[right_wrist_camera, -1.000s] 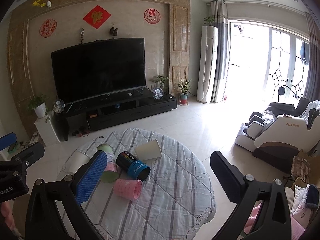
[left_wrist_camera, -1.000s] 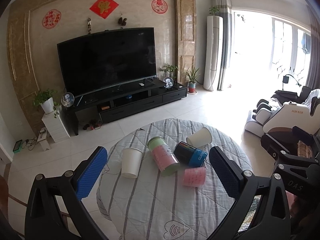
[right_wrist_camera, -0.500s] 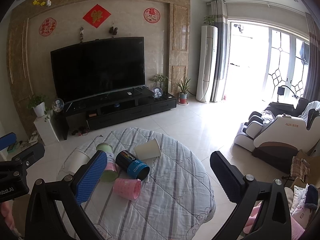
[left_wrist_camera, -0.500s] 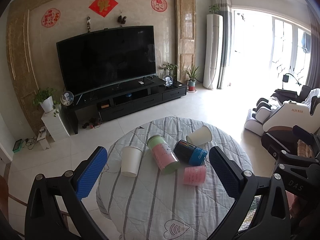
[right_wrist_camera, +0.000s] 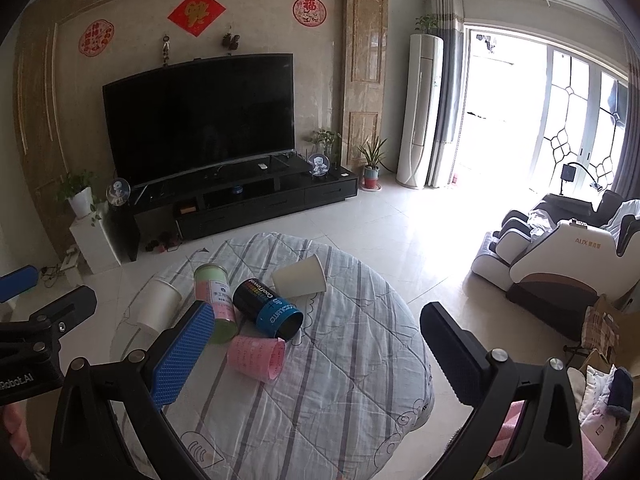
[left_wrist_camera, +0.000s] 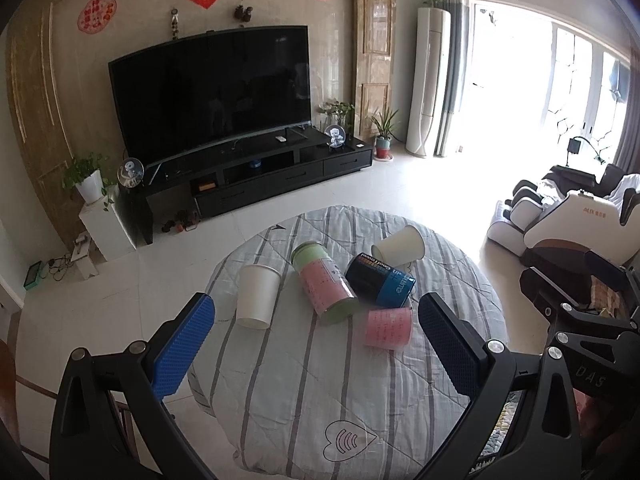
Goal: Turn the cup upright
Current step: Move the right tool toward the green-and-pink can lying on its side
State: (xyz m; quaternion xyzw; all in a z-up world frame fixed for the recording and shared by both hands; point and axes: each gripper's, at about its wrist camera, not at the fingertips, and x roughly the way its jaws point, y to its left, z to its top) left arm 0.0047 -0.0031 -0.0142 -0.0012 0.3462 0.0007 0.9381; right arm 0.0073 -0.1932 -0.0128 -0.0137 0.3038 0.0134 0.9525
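Both tongs are spread wide and hold nothing. Left tongs (left_wrist_camera: pixel 316 342) hover above the near part of the round table (left_wrist_camera: pixel 360 412), blue pads well apart, touching no object; right tongs (right_wrist_camera: pixel 316 344) hang over the table's right side in the same wide stance, the left pad overlapping the view of a green-and-pink canister (right_wrist_camera: pixel 214 300) without visible contact.

On the striped quilted cloth lie the cups. A white paper cup (left_wrist_camera: pixel 256 296) stands mouth-down at the left. Beside it the green-and-pink canister (left_wrist_camera: pixel 324 286) lies on its side, and just right of that a black-and-blue cup (left_wrist_camera: pixel 380 282) also lies on its side, its open end toward the camera. A pink cup (left_wrist_camera: pixel 388 326) rests on its side in front of those two (nearest the left tongs' gap). A second white paper cup (left_wrist_camera: pixel 400 246) lies tipped at the far side, close behind the black-and-blue one.

Compared with half a second ago and a second ago, the objects lie as they did and neither pair of tongs has narrowed its spread; the table sits only slightly differently in each view, so both tongs have shifted a little.

A large dark television (left_wrist_camera: pixel 212 96) stands against the far wall.
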